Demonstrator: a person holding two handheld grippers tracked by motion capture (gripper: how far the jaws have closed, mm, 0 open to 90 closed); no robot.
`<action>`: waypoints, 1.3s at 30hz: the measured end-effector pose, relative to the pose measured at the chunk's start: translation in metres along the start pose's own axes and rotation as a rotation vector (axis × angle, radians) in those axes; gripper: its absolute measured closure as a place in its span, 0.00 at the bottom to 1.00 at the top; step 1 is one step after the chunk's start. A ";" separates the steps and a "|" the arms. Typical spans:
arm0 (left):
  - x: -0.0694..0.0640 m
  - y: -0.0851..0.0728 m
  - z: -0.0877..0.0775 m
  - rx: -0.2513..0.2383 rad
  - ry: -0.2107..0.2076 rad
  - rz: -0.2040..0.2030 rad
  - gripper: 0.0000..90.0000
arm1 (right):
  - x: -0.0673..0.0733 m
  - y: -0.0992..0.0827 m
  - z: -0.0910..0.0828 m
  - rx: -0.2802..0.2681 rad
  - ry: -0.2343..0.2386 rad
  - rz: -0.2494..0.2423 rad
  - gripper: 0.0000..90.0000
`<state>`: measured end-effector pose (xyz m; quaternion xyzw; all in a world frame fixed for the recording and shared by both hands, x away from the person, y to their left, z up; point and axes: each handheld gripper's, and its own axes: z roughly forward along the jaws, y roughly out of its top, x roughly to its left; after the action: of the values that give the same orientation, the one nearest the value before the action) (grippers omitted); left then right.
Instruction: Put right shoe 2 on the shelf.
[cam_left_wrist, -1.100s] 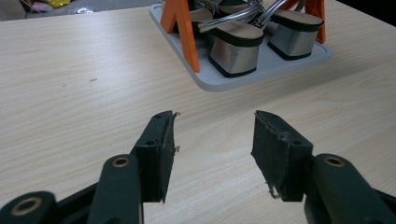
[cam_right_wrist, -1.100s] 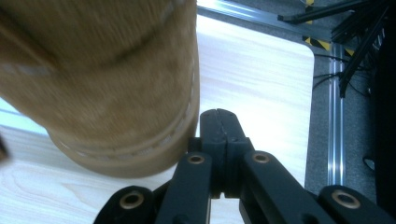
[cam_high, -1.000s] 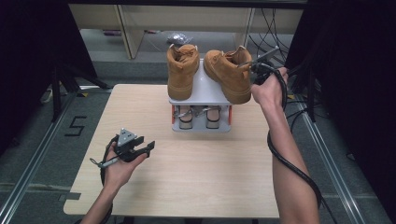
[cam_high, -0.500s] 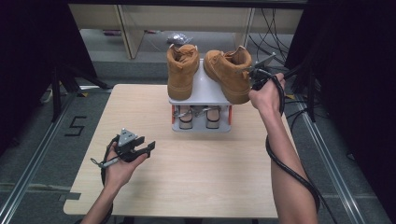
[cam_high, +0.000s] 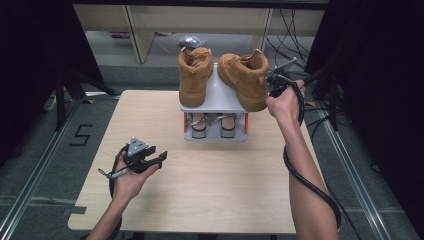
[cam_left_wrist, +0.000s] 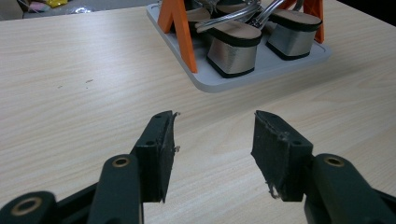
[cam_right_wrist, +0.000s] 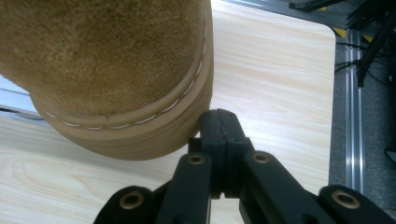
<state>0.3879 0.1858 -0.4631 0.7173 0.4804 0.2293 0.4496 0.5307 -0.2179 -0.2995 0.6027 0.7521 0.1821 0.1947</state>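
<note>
A brown boot (cam_high: 245, 80) is seen on the top shelf of a small grey rack (cam_high: 215, 102), at the far side of a wooden table (cam_high: 200, 185). Its toe sticks out over the right front corner of the shelf. The right gripper (cam_high: 274, 80) is held at this toe. In the right gripper view its jaws are pressed flat together with nothing between them, and the closed tip (cam_right_wrist: 219, 122) is set against the sole of the boot (cam_right_wrist: 107, 60).

A second brown boot (cam_high: 194, 77) is stood on the left part of the same shelf, just beside the first one. On the bottom shelf, under the boots, a pair of sandals (cam_high: 212, 125) with silver heels is kept. The rack has orange legs (cam_left_wrist: 180, 23).

The left gripper (cam_high: 150, 161) is held low over the near left part of the table, well apart from the rack. Its jaws are spread wide and nothing is held in them (cam_left_wrist: 212, 140).
</note>
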 end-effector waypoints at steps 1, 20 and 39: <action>0.000 0.000 0.000 -0.001 0.000 -0.001 0.53 | 0.001 0.000 0.000 -0.001 0.008 -0.003 1.00; -0.001 0.001 0.002 -0.005 -0.012 0.001 0.53 | 0.028 0.004 -0.004 -0.053 0.088 -0.008 1.00; 0.000 0.000 0.002 -0.002 -0.010 -0.002 0.53 | 0.039 0.014 0.007 -0.076 0.060 0.008 1.00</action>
<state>0.3899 0.1846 -0.4640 0.7175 0.4785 0.2260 0.4529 0.5383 -0.1770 -0.3008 0.5920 0.7479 0.2292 0.1938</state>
